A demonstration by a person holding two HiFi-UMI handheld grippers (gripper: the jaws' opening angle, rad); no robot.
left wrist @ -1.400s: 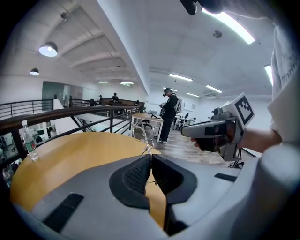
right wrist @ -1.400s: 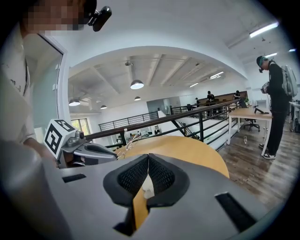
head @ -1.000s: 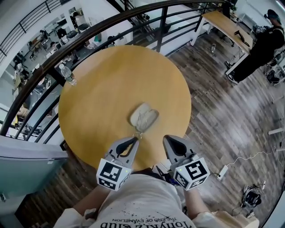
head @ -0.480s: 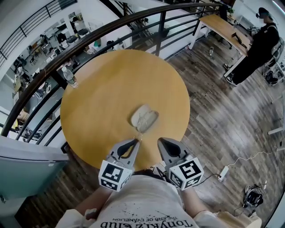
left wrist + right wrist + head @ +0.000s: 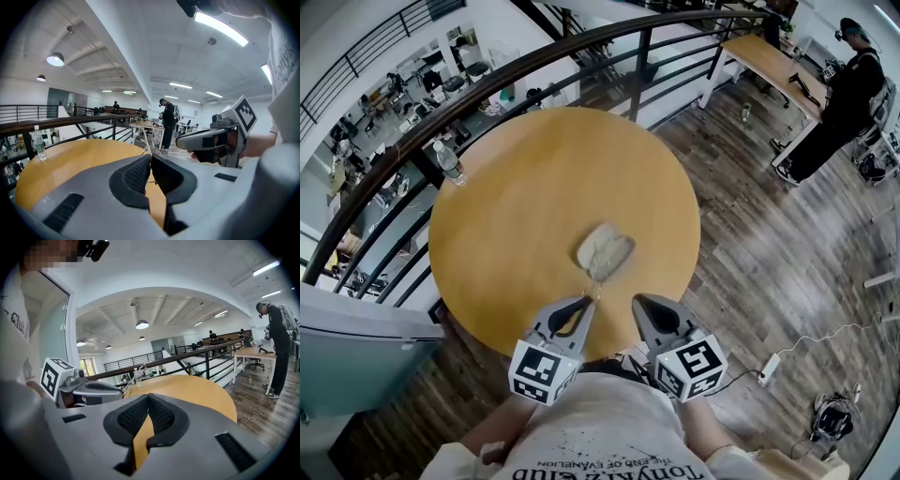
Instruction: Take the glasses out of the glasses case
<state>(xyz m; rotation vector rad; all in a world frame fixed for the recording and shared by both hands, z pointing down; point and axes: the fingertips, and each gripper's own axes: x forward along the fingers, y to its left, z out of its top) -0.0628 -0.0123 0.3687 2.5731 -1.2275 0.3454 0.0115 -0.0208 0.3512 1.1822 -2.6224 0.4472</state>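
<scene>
1. The case (image 5: pixel 605 250) lies flat on the table (image 5: pixel 516 206), a little in from the near edge and about midway along it. It is closed, so I cannot see what it holds.
2. It is a soft, pale grey-beige pouch, rounded and oblong, with a crease down its length (from my head view it reads almost as two lobes).
3. A thin cord (image 5: pixel 147 143) runs from the case's near end to my left gripper (image 5: pixel 587 301).
4. My left gripper's jaws are pressed together on that cord. In the left gripper view the strand comes out between the pad tips and rises. The gripper hangs over the near edge, just beside the case.
5. My right gripper (image 5: pixel 638 303) hangs next to it at the same edge. Its jaws are closed against each other with nothing between them (only table wood shows through the slot below the pads).
6. A clear bottle (image 5: pixel 448 162) stands upright at the far-left edge, well apart from the case. It is too small for me to tell what is in it.
7. Past the far edge curves a dark railing (image 5: pixel 640 66). Off beyond the table's far-right side a person (image 5: pixel 844 89) in dark clothes stands by a desk (image 5: pixel 769 52).
</scene>
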